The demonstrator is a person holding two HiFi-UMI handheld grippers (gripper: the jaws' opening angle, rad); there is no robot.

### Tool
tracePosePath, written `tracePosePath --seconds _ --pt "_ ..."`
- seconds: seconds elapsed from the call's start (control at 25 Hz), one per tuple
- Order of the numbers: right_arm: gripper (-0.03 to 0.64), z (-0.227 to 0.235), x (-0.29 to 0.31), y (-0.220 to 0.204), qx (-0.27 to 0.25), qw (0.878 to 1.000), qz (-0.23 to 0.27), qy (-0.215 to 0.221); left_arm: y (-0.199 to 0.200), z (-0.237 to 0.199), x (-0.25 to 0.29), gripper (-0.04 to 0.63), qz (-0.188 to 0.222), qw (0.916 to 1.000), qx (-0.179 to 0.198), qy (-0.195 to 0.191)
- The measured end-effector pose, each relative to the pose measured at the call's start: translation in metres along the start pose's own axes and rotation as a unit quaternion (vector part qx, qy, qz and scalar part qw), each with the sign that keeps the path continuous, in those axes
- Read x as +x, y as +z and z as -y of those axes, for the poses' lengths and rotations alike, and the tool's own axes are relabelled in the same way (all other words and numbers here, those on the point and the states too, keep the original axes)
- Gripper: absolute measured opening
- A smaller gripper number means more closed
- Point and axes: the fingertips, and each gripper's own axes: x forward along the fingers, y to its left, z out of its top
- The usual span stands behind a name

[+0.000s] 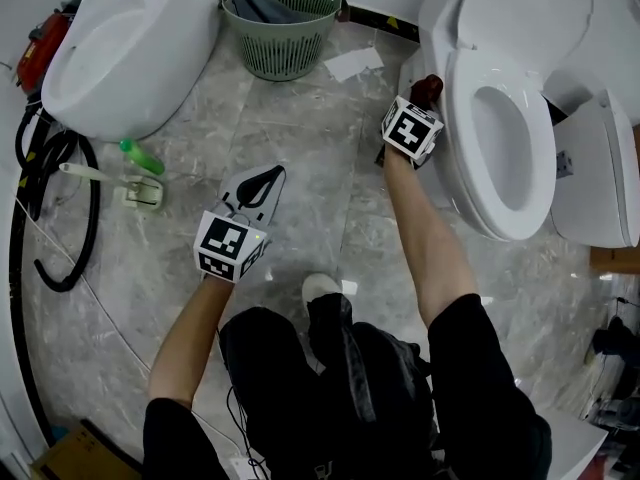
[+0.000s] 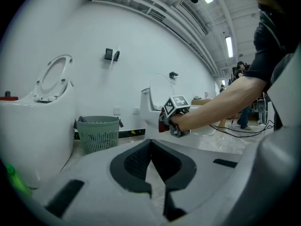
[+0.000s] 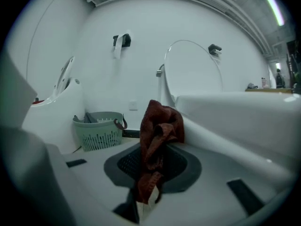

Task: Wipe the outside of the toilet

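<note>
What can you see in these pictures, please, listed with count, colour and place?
toilet: one, white, seat open, right
second toilet: one, white, upper left
basket: one, green, on the floor between the toilets
cloth: one, dark red, against the right toilet's outer side
hose: one, black, floor at left
small object: one, green, floor at left
left gripper: one, shut, empty, above the floor
right gripper: one, shut on the cloth

Right arm stretched forward, right gripper (image 1: 427, 92) clamped on a red cloth (image 3: 158, 131); left gripper (image 1: 266, 179) held lower, jaws together, nothing between them.
</note>
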Motion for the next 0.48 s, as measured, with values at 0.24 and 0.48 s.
tracePosePath --seconds 0.24,0.48 --pt "0.083 0.008 -0.021 -0.019 0.012 1.000 0.009 -0.011 0.002 0.008 -0.002 0.000 -0.002 0.9999 0.009 -0.007" --pt "0.083 0.017 -0.051 -0.034 0.003 1.000 0.024 0.001 0.007 0.019 -0.006 0.000 0.004 0.9998 0.015 -0.012"
